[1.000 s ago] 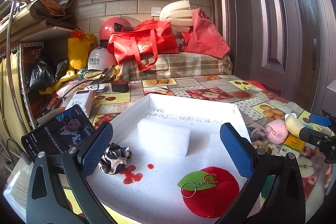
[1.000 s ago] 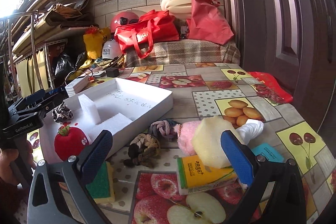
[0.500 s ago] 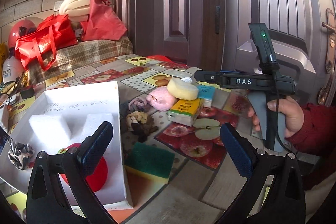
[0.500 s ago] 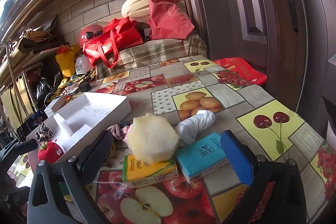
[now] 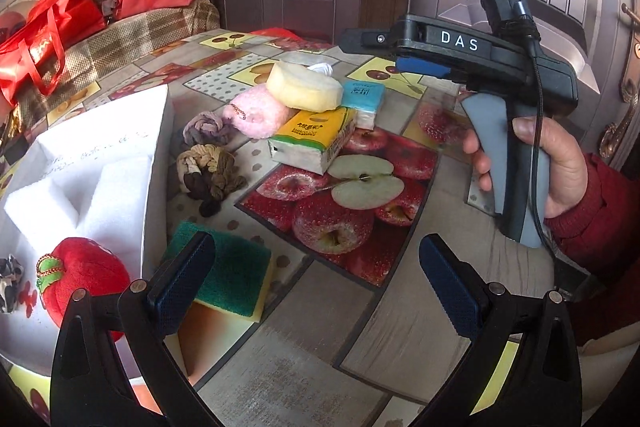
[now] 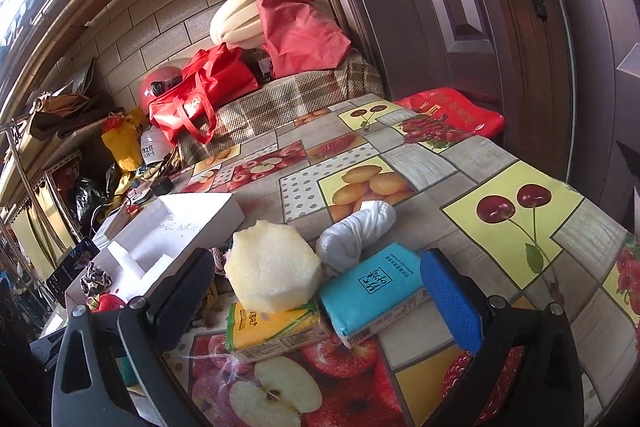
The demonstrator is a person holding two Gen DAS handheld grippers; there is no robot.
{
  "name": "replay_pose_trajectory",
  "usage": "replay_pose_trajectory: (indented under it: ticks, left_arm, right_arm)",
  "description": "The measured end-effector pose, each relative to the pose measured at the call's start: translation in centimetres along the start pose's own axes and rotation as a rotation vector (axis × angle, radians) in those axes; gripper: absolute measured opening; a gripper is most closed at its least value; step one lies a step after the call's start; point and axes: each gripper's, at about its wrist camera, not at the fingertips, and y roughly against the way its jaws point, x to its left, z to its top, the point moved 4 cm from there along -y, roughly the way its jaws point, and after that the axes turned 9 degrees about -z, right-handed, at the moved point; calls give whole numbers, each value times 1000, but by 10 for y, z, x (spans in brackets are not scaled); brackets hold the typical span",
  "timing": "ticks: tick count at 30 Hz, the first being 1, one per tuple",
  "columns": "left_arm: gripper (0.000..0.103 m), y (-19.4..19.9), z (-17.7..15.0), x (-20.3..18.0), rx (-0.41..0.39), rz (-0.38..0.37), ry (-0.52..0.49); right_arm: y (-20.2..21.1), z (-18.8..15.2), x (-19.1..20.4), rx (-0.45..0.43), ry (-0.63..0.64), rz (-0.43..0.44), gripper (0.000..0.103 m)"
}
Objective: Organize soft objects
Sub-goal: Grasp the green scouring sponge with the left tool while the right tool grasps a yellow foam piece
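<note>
My left gripper point(image 5: 316, 283) is open above the table, its left finger beside a green and yellow sponge point(image 5: 230, 273). The white foam tray point(image 5: 154, 163) at left holds a red plush apple point(image 5: 86, 273) and a patterned scrunchie point(image 5: 10, 283). Brown point(image 5: 208, 175) and grey point(image 5: 204, 125) scrunchies, a pink plush point(image 5: 258, 115), a yellow foam puff point(image 5: 304, 87), a yellow tissue pack point(image 5: 314, 139) and a blue tissue pack point(image 5: 362, 103) lie mid-table. My right gripper point(image 6: 318, 291) is open, low over the yellow foam puff point(image 6: 272, 271), blue tissue pack point(image 6: 376, 287) and yellow tissue pack point(image 6: 272, 327); a rolled white sock point(image 6: 356, 231) lies behind.
A hand in a red sleeve point(image 5: 560, 171) holds the right gripper's handle at the right of the left wrist view. Red bags point(image 6: 200, 91) and a checked cushion point(image 6: 288, 95) line the far wall. A dark door point(image 6: 460, 7) stands beside the table. A phone point(image 6: 74, 265) lies past the tray.
The left gripper swung right, from over the tray toward the pile on the table. The right gripper came closer and lower over the foam puff and tissue packs. Both stayed open.
</note>
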Motion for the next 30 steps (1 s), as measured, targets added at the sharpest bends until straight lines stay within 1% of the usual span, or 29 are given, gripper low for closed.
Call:
replay_pose_trajectory:
  ticks: [2, 4, 5, 6, 8, 9, 10, 11, 12, 13, 14, 15, 16, 17, 18, 19, 21, 24, 27, 30]
  left_arm:
    - [103, -11, -2, -3, 57, -6, 0]
    - [102, -16, -2, -9, 81, 2, -25]
    - [102, -19, -2, -13, 88, -24, -27]
    - [102, -22, 0, -18, 91, -74, -21]
    - [102, -31, 2, -32, 121, -213, 10]
    - [102, -36, 4, -39, 140, -236, 5]
    - [102, -35, 7, -45, 127, -203, -25]
    - [102, -28, 11, -49, 80, -174, -54]
    - [102, -17, 14, -51, 19, -178, -62]
    - [102, -6, 17, -48, -33, -197, -43]
    - [103, 4, 18, -41, -70, -199, -10]
    - [103, 11, 18, -32, -89, -165, 13]
    - [103, 15, 18, -22, -92, -95, 18]
    - [103, 18, 16, -12, -81, -31, 16]
    - [103, 19, 15, -1, -63, 13, 22]
    - [103, 19, 13, 8, -45, 35, 38]
    - [103, 19, 12, 17, -23, 38, 63]
    - [103, 6, 15, 15, 14, 41, 20]
    - [103, -12, 22, 12, 58, 98, -38]
    - [103, -24, 28, 17, 93, 142, -58]
  right_arm:
    - [0, 0, -4, 4, -20, 4, 103]
    - [-1, 0, -9, 8, -48, 6, 103]
    - [-1, 0, -12, 12, -63, 7, 103]
    - [-2, 0, -15, 17, -76, 9, 103]
    - [-4, 0, -19, 27, -100, 10, 103]
    - [-5, -1, -21, 30, -110, 10, 103]
    - [-5, 0, -23, 30, -119, 10, 103]
    - [-4, 0, -24, 27, -128, 11, 103]
    - [-3, 0, -26, 24, -134, 11, 103]
    - [-3, 0, -27, 22, -139, 13, 103]
    - [-2, 0, -27, 21, -142, 15, 103]
    - [-3, 0, -28, 22, -145, 16, 103]
    - [-3, 0, -28, 23, -147, 20, 103]
    - [-4, -1, -28, 27, -147, 23, 103]
    - [-5, -1, -28, 32, -148, 27, 103]
    - [-6, -1, -28, 37, -148, 29, 103]
    - [-6, -1, -28, 41, -153, 33, 103]
    - [-7, -2, -31, 45, -169, 36, 103]
    - [-8, -3, -33, 54, -183, 37, 103]
    - [-8, -3, -35, 55, -191, 40, 103]
